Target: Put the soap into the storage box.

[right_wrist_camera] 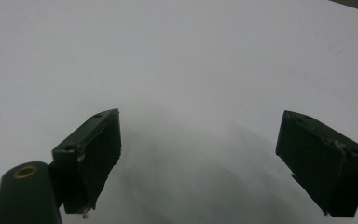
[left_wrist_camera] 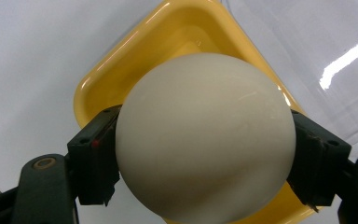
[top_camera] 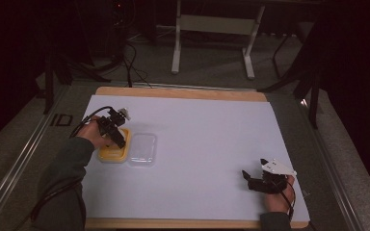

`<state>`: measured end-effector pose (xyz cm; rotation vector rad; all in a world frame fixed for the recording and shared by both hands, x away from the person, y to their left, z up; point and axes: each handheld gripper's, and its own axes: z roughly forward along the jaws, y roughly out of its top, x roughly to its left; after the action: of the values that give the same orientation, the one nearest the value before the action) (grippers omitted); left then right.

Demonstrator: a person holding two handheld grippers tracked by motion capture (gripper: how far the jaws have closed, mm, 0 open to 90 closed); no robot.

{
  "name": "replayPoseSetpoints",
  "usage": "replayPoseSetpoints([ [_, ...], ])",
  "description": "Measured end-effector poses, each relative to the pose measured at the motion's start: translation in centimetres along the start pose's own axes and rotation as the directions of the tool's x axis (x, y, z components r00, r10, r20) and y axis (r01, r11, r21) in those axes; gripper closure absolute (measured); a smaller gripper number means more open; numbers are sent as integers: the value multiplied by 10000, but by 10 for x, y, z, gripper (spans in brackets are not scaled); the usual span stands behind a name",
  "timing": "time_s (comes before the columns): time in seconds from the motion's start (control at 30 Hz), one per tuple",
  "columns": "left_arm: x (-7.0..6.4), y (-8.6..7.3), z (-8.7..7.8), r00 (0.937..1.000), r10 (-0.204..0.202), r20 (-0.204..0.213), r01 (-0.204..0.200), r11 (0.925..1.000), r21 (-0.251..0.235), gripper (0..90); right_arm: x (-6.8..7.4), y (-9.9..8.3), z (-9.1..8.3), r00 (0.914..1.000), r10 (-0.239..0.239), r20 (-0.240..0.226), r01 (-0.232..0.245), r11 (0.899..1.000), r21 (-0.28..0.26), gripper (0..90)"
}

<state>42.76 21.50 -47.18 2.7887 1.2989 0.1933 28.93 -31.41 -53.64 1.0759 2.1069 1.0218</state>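
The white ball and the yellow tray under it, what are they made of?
The white ball, held in the left gripper, looks like smooth hard plastic or perhaps glazed ceramic: an even cream surface with a soft sheen. The yellow tray looks like glossy moulded plastic, with rounded corners and bright highlights along its rim.

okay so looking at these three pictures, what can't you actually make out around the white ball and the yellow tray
- Left gripper view: the white ball hides most of the yellow tray's floor; the bottom edge cuts off the tray's near rim.
- High view: the left gripper covers the ball, so its height above the tray is unclear.
- High view: the clear lid is too faint to read in detail.
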Motion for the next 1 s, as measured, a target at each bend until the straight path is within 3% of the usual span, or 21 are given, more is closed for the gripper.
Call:
replayPoseSetpoints([
  [0.33, -3, -5, 5, 9976, 698, -26, -698, 9976, 30, 228, 0, 0, 0, 10000, -7, 1, 7, 10000, -4, 140],
  [0.6, -3, -12, 9, 9868, 1593, 294, -1584, 9869, -291, 228, 0, 0, 0, 10000, -27, 5, 27, 10000, 4, 140],
  [0.73, -2, -14, 12, 9852, 1642, 495, -1624, 9860, -377, 228, 0, 0, 0, 10000, -17, 7, 17, 10000, -1, 140],
  [0.87, -4, -14, 18, 9807, 1913, 401, -1909, 9815, -147, 228, 0, 0, 0, 10000, -21, 14, 21, 10000, 0, 140],
  [1.0, -1, -15, 20, 9824, 1771, 603, -1759, 9841, -245, 227, 0, 0, 0, 10000, -23, 8, 23, 10000, 3, 140],
])
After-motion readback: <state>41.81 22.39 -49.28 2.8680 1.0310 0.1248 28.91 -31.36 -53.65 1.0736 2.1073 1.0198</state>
